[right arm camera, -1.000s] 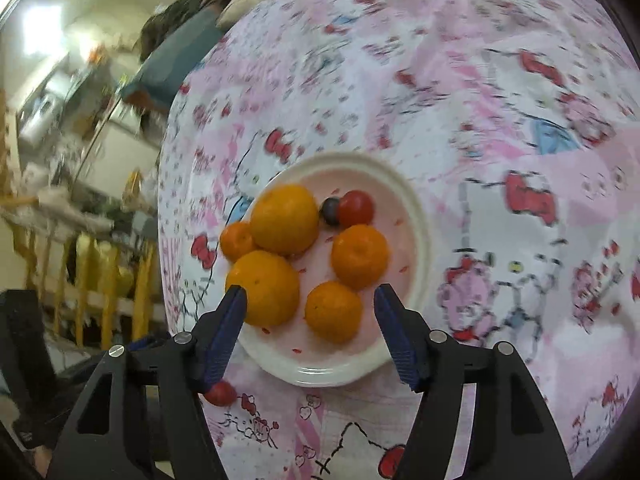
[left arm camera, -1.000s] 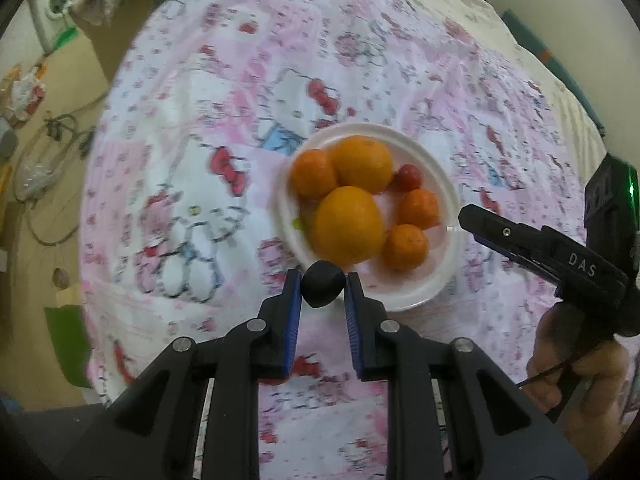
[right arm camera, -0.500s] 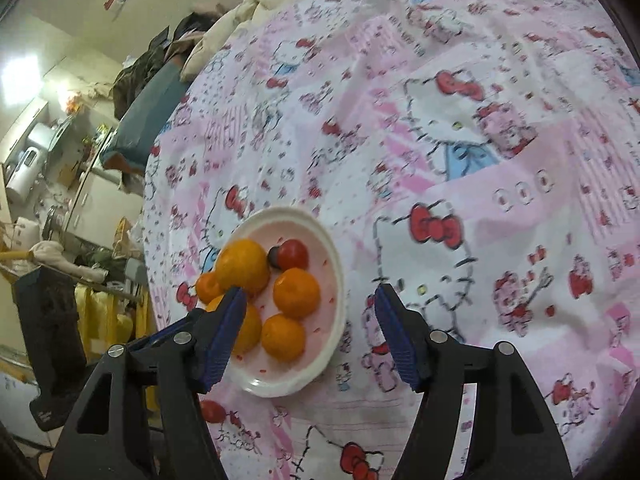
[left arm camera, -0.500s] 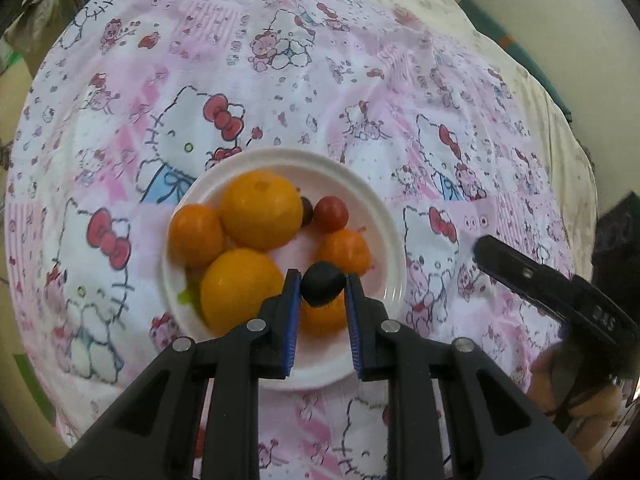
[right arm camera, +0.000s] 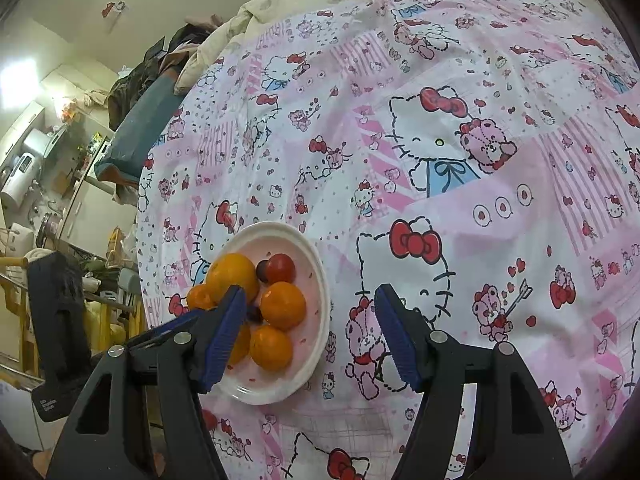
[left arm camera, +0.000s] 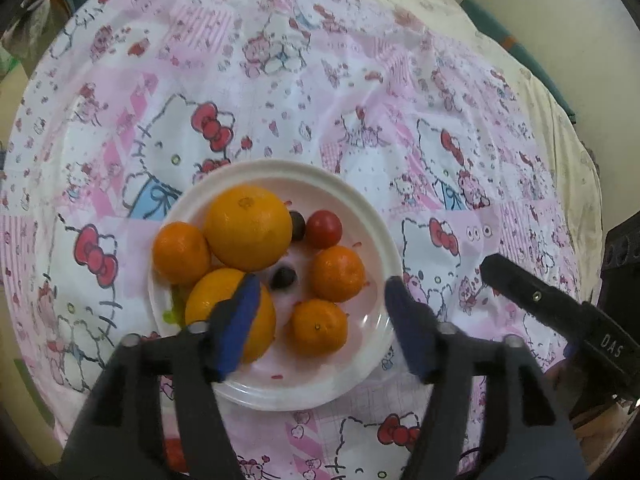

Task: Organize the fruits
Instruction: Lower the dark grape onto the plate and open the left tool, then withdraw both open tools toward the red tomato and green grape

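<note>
Pink cartoon-cat cloth [left arm camera: 360, 92] covers the round table; we record the state from the grippers outward.

Left gripper [left arm camera: 320, 316]: we see the jaws spread wide, holding nothing. It hangs over the near half of the plate [left arm camera: 360, 376]. In the left wrist view its left finger [left arm camera: 236, 328] overlaps the near orange; whether it touches we cannot tell.

Right gripper [right arm camera: 308, 332]: we see the jaws equally wide and empty. It sits right of the plate, over the cloth. In the left wrist view one of its fingers shows at the right edge, well apart from the plate.

Plate contents, as we count them in the left wrist view:
- 2 large oranges: far [left arm camera: 248, 228], near [left arm camera: 208, 296]. They touch each other.
- 3 small mandarins: left [left arm camera: 181, 253], right [left arm camera: 338, 274], near [left arm camera: 318, 326].
- 1 red tomato [left arm camera: 325, 229], at the far side.
- 2 dark grapes: one [left arm camera: 297, 225] between the far orange and the tomato, one [left arm camera: 283, 277] lying loose in the plate centre, between the near orange and the right mandarin.

All fruit is round, so we assign no long axis. The far orange shows its navel upward; the near mandarin also shows its stem dot upward.

Off the plate we see one small red fruit [right arm camera: 209, 420] on the cloth at the near side, partly hidden by the fingers.
</note>
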{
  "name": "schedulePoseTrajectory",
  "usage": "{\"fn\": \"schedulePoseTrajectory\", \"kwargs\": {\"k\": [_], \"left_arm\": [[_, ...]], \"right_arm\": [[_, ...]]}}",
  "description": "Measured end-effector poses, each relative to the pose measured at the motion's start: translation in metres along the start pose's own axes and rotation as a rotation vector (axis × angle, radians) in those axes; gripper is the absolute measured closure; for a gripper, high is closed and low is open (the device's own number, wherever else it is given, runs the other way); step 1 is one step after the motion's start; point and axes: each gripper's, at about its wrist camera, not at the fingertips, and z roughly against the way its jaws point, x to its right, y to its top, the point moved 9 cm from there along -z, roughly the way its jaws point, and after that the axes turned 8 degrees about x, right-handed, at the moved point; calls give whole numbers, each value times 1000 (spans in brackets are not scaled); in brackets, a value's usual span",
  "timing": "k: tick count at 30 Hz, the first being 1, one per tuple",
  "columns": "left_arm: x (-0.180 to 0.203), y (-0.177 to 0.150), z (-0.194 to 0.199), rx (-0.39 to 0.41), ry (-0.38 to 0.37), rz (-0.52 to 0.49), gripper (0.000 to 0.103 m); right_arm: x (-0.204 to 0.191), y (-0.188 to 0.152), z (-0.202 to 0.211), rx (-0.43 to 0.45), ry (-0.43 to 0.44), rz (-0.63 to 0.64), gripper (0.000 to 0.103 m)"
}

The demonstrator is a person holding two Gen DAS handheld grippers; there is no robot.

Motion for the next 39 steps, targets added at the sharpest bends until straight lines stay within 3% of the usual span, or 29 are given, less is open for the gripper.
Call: {"fn": "schedulePoseTrajectory", "kwargs": {"k": [14,26,39], "left_arm": [[-34,7,36,63,24,79,40],[-72,-18,76,101,85,99,40],[-114,-50,114,120,151,119,40]], "right_arm": [[-11,-4,6,9,0,35,34],[-37,-30,13,-17,34,64,34],[-73,-68,2,-108,76,110,34]]}}
